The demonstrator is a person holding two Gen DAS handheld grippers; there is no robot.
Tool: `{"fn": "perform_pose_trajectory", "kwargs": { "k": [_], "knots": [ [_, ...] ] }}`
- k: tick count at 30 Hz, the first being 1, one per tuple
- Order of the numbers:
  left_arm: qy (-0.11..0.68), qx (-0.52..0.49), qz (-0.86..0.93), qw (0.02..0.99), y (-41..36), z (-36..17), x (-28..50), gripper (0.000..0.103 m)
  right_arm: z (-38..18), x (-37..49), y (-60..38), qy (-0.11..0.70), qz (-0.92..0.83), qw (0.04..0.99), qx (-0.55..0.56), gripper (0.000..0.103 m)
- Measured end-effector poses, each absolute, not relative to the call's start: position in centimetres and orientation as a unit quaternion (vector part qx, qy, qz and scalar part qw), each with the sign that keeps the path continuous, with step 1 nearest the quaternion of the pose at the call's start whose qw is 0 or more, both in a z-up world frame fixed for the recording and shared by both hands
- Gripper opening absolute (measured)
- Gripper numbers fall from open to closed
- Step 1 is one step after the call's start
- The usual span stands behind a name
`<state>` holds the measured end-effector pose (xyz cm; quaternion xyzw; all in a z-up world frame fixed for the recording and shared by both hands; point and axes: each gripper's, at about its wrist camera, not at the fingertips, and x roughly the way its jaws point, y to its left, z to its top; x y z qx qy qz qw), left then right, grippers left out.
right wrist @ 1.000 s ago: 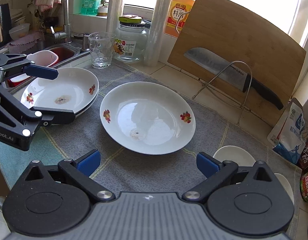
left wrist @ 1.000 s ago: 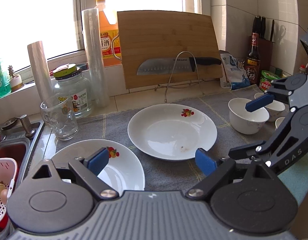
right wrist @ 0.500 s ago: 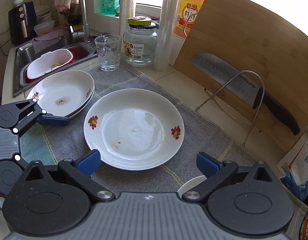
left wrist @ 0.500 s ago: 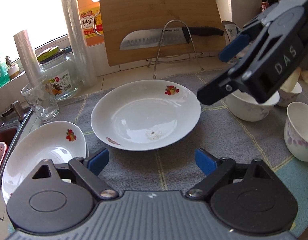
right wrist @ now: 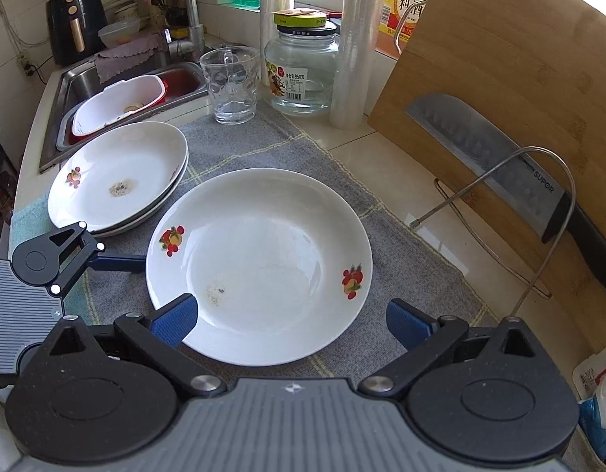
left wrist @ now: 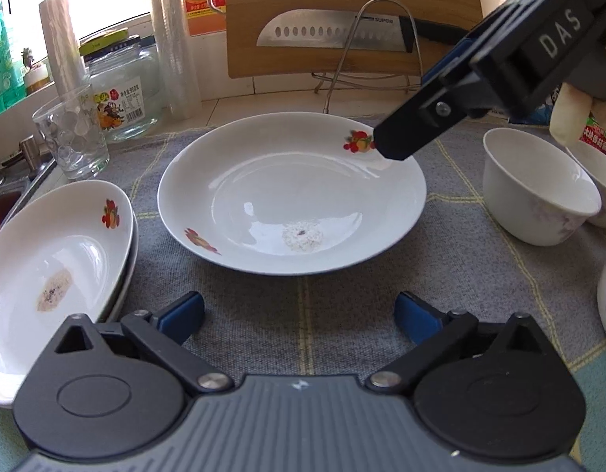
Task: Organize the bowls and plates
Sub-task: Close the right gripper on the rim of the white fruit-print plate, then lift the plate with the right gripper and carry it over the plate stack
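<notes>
A white floral plate [left wrist: 291, 196] lies in the middle of the grey mat [left wrist: 303, 314] on the tabletop, with a stack of two such plates [left wrist: 59, 259] at its left and white bowls [left wrist: 535, 188] at its right. The left gripper [left wrist: 299, 314], jaws just widened and empty, hovers over the mat near the plate's near edge. The right gripper [right wrist: 291, 320] stands open astride the plate's rim, not pressing it.

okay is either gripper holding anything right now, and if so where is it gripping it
Nothing is held. The left gripper and right gripper both stand open around the single plate, no pad pressing its rim.
</notes>
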<state>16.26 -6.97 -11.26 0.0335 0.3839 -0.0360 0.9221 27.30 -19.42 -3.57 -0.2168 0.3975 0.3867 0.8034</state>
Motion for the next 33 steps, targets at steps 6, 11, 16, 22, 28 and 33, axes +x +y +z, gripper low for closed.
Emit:
{"fn": "perform_pose_trajectory", "kwargs": {
  "k": [6, 11, 16, 22, 28, 33],
  "knots": [
    [0.366, 0.025, -0.038, 0.929, -6.9, -11.6, 16.0, 0.103, -4.6, 30.6, -17.7, 0.413, 0.411, 0.781, -0.225, 0.103],
    [0.352, 0.023, -0.035, 0.935, -6.9, -11.7, 15.9, 0.103, -5.6, 33.7, -16.2, 0.426, 0.437, 0.759, -0.227, 0.103],
    [0.346, 0.024, -0.036, 0.937, -6.9, -11.7, 16.2, 0.103, -6.7, 36.5, -14.8, 0.439, 0.457, 0.74, -0.225, 0.103],
    [0.341, 0.026, -0.033, 0.939, -7.0, -11.6, 16.3, 0.103, -7.7, 38.8, -13.7, 0.453, 0.493, 0.713, -0.208, 0.095],
    [0.338, 0.026, -0.032, 0.94, -7.1, -11.6, 16.4, 0.103, -8.3, 39.9, -13.2, 0.471, 0.511, 0.69, -0.204, 0.08],
    [0.337, 0.027, -0.029, 0.941, -7.2, -11.5, 16.5, 0.102, -8.6, 40.2, -13.3, 0.48, 0.524, 0.676, -0.194, 0.077]
  ]
}}
